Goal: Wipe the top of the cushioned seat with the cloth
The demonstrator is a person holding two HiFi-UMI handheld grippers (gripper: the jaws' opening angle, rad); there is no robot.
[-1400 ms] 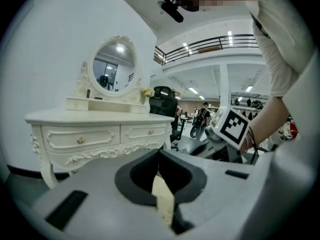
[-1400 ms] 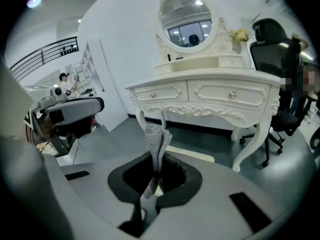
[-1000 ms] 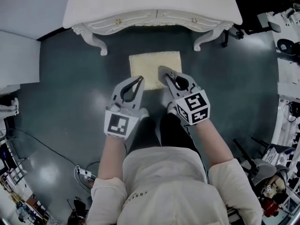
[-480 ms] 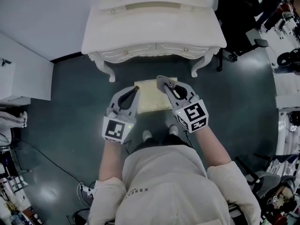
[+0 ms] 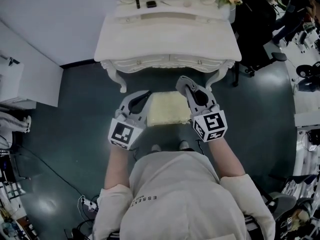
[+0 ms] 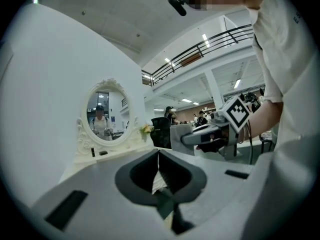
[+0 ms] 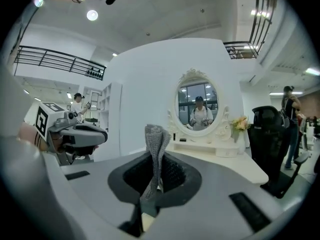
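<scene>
Vanity surface [image 5: 167, 34] stands behind cushioned seat [image 5: 167, 109]. Right claw [image 7: 152, 184] pinches grey cloth [image 7: 156, 149]; left claw [image 6: 158, 169] closed, empty. Advice: press cloth flat, overlap strokes.

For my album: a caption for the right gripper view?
Right gripper shut on a grey cloth, facing a white dressing table and oval mirror.

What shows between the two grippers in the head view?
The cushioned seat, lower down, fills the gap between the left gripper and the right gripper, which holds the grey cloth; nothing else shows there in the head view.
</scene>
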